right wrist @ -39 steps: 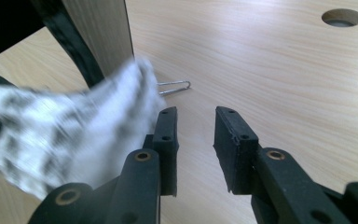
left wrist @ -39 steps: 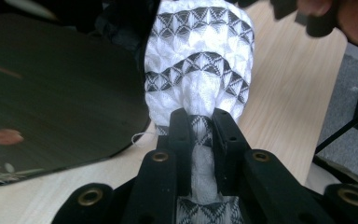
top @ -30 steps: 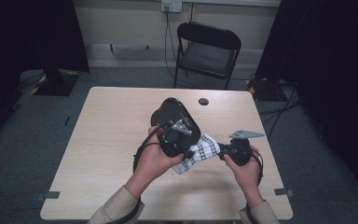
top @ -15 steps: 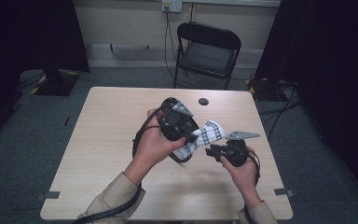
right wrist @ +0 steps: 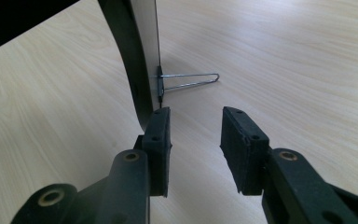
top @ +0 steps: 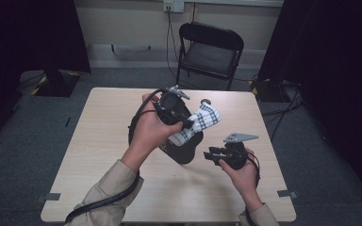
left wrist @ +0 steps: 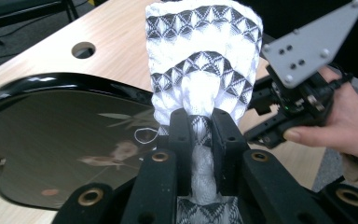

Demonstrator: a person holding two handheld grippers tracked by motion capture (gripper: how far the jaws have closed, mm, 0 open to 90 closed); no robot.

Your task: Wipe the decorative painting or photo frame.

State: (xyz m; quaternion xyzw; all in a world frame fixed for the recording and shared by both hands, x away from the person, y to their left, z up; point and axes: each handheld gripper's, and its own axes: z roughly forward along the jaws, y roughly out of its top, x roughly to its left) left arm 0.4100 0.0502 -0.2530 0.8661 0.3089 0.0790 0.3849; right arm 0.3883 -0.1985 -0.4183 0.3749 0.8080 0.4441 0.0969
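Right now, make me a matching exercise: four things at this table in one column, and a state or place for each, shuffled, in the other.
Things:
1. left gripper
2. right gripper
3. black glossy plate
4. folding chair

States or places:
A. stands on the floor beyond the table's far edge
B. jaws apart, nothing between them
C. propped on a wire stand on the table
D. jaws clamped on a white cloth with a black pattern

Right pairs: 1-D, 2-B, 3-C, 4-A
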